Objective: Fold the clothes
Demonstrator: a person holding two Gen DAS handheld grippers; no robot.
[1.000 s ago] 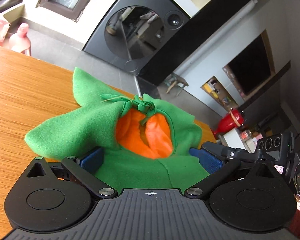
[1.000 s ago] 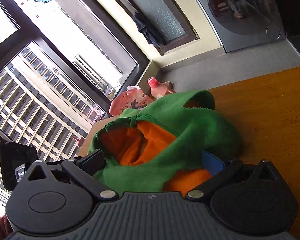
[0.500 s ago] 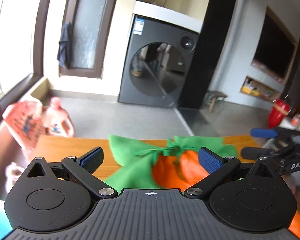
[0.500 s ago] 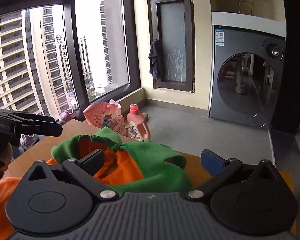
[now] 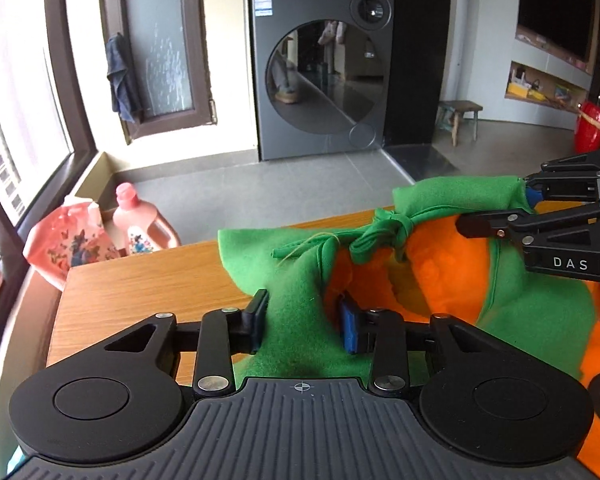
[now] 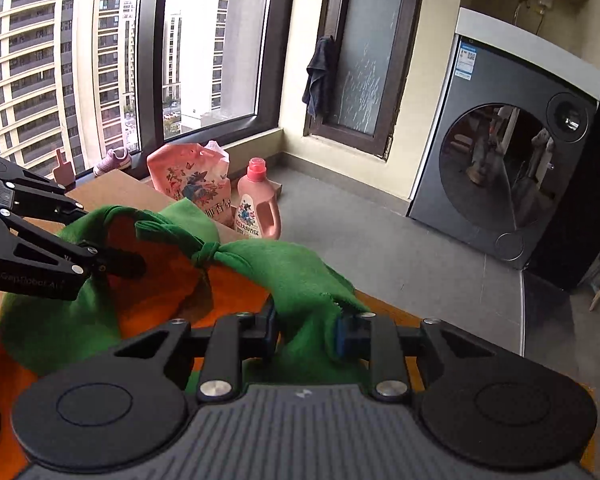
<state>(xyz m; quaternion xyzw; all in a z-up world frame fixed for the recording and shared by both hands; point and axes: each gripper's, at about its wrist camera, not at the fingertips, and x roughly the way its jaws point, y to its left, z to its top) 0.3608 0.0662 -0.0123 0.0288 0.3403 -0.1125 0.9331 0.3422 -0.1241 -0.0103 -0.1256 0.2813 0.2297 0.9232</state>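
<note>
The green and orange garment (image 5: 452, 280) lies on the wooden surface (image 5: 140, 288), bunched between both grippers. The left gripper (image 5: 304, 320) is clamped on a green fold at the garment's left side. The right gripper (image 6: 306, 330) is closing, pads pressing a green fold at its right edge.

Bright daylight from window (image 6: 204, 40); fisheye bending at edges; sharp focus, slight left-edge smear.
</note>
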